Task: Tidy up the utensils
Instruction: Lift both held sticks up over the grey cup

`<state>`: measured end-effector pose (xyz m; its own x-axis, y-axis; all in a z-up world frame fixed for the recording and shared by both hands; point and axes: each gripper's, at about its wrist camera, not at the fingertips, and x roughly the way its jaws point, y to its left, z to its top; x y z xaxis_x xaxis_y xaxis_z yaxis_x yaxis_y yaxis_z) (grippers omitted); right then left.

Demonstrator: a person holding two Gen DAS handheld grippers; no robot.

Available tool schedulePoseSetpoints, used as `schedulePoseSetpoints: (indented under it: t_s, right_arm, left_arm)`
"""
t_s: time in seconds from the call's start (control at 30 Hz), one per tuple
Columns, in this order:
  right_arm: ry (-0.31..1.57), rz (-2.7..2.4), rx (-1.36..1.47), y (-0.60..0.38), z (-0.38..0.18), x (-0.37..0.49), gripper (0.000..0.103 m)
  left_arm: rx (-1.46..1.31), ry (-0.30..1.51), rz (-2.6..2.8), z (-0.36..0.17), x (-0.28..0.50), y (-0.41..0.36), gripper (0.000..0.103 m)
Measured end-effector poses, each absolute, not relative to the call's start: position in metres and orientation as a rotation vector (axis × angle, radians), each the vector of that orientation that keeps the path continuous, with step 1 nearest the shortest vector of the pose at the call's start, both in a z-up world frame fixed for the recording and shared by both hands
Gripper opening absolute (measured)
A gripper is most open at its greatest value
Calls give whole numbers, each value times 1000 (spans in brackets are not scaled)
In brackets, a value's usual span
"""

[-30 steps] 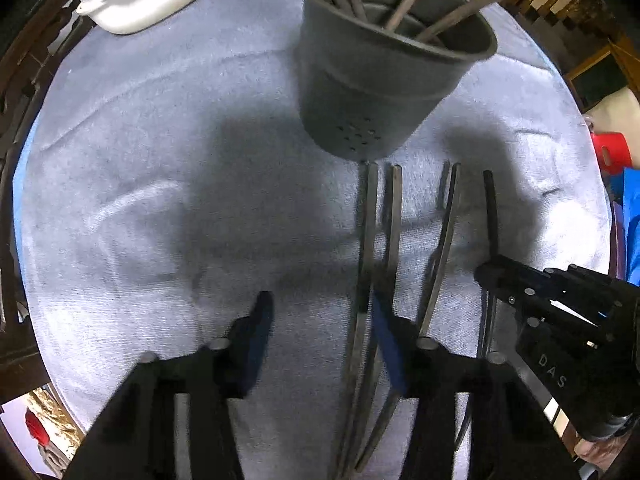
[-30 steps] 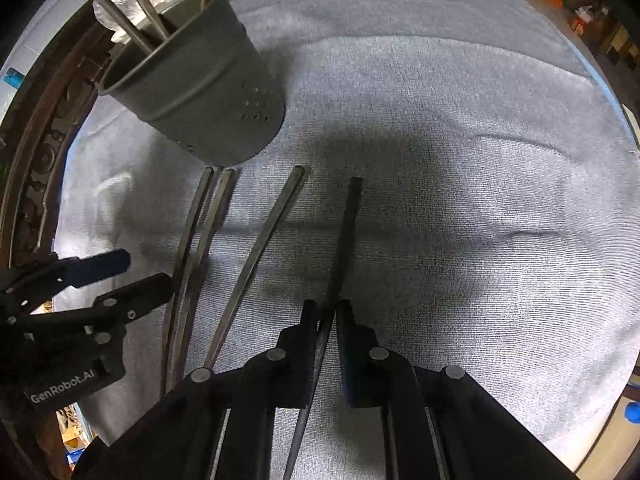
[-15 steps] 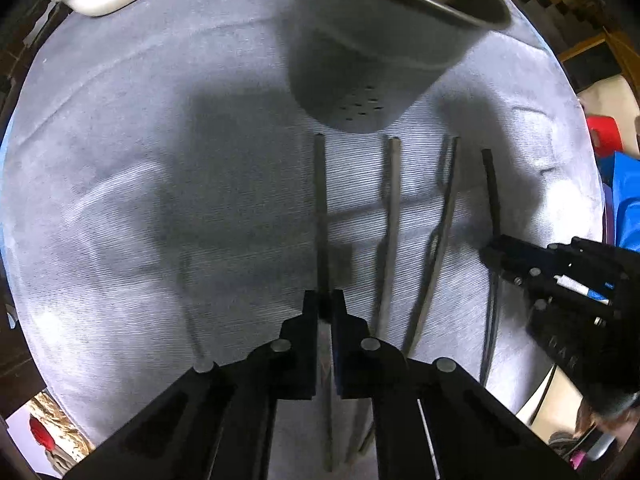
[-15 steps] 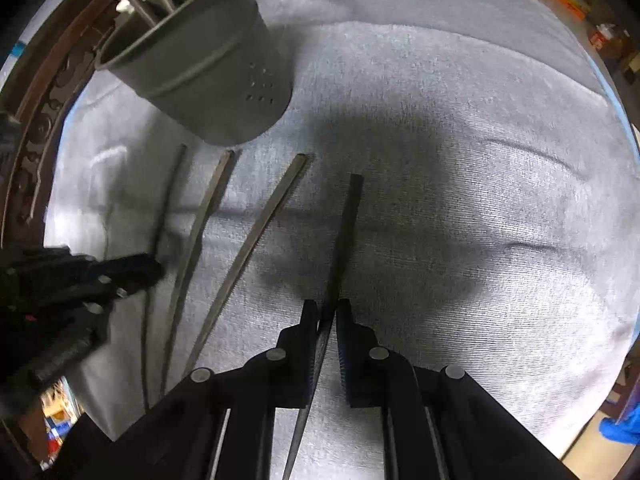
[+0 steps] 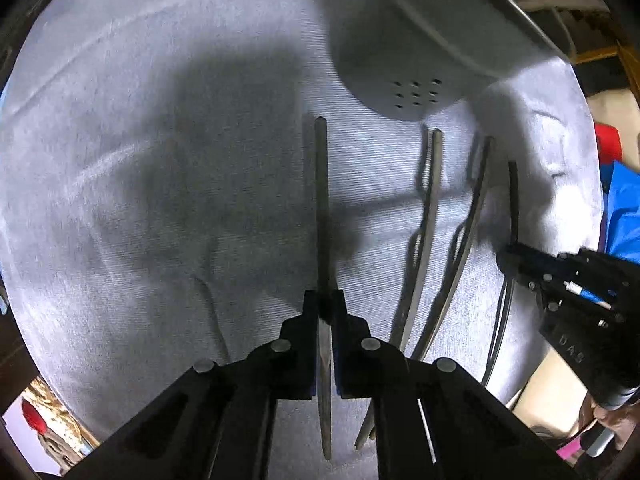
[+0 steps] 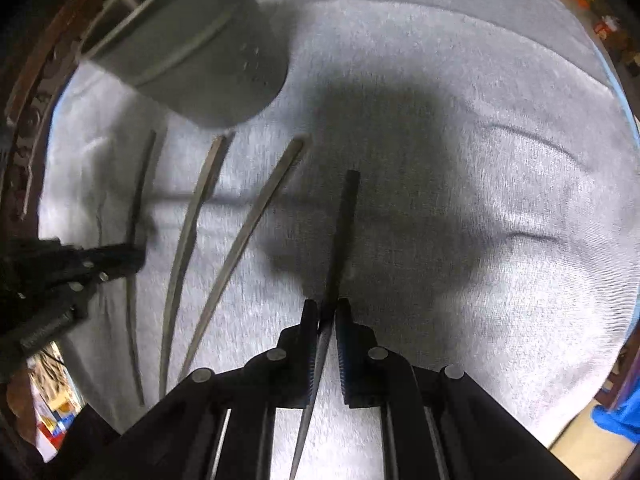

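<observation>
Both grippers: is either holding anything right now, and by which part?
Yes. The left gripper is shut on one chopstick partway along its shaft. The right gripper is shut on another chopstick, also partway along.

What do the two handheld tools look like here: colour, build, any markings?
Both are matt black. The left tool and right tool each have two flat fingers on linkage arms with round grey pivot pins, and blue ribbed pads lining the inner faces. Seen from the left wrist, the right tool's body carries raised letters reading "DAS". No sleeve shows.
</observation>
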<state>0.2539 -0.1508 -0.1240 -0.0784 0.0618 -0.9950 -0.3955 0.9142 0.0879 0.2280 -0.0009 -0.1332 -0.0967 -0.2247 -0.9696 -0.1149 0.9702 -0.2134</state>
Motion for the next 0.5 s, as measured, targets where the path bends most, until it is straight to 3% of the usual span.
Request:
schedulePoseSetpoints:
  t_s: [0.27, 0.5]
  right_arm:
    - [1583, 361, -260, -145, -123, 256, 8]
    - [1458, 388, -9, -180, -96, 244, 7]
  left_arm:
    - [-287, 1646, -112, -137, 228, 12, 6]
    - [-392, 1531, -108, -130, 197, 43, 6]
